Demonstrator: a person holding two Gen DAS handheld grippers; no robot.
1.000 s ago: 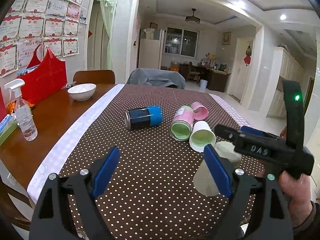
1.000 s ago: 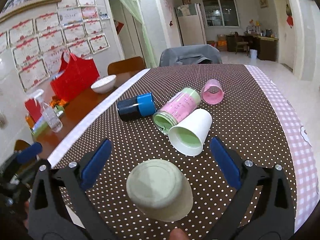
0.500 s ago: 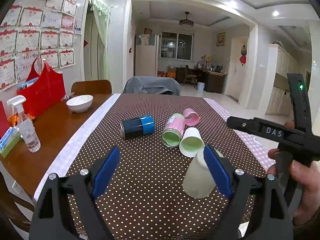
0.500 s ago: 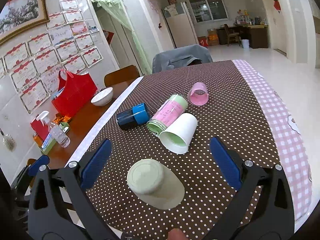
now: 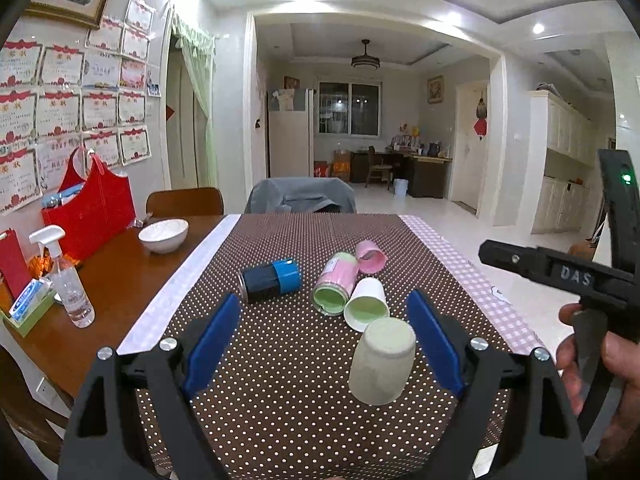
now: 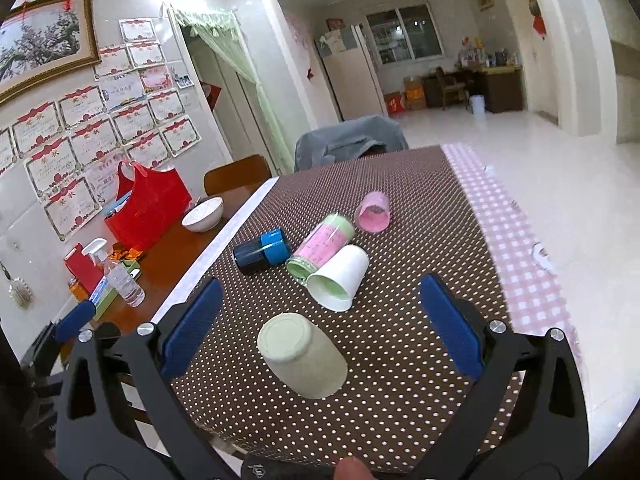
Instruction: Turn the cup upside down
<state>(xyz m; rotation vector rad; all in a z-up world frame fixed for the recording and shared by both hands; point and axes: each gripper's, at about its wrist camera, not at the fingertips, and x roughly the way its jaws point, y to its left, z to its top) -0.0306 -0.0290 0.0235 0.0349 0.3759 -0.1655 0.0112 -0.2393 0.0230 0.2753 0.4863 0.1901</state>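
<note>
Pale green cup upside down on the dotted tablecloth, base up, rim on the cloth, near the front edge of the table. Sits between the blue pads of the right gripper, closer to the left pad, touching neither; jaws spread wide, holding nothing. In the left wrist view, same cup just inside the right-hand pad of the left gripper, apparently not touching it; those jaws also wide apart and empty. Right gripper's black handle and the hand around it at the right edge of that view, well off to the side of the cup.

Just beyond the cup, a white paper cup on its side, mouth toward the camera, touching a pink-and-green cup also lying down. Farther back, a small pink cup on its side. To the left, a black-and-blue can lying apart from the others. On the bare wood: a white bowl, a red bag, a spray bottle.
</note>
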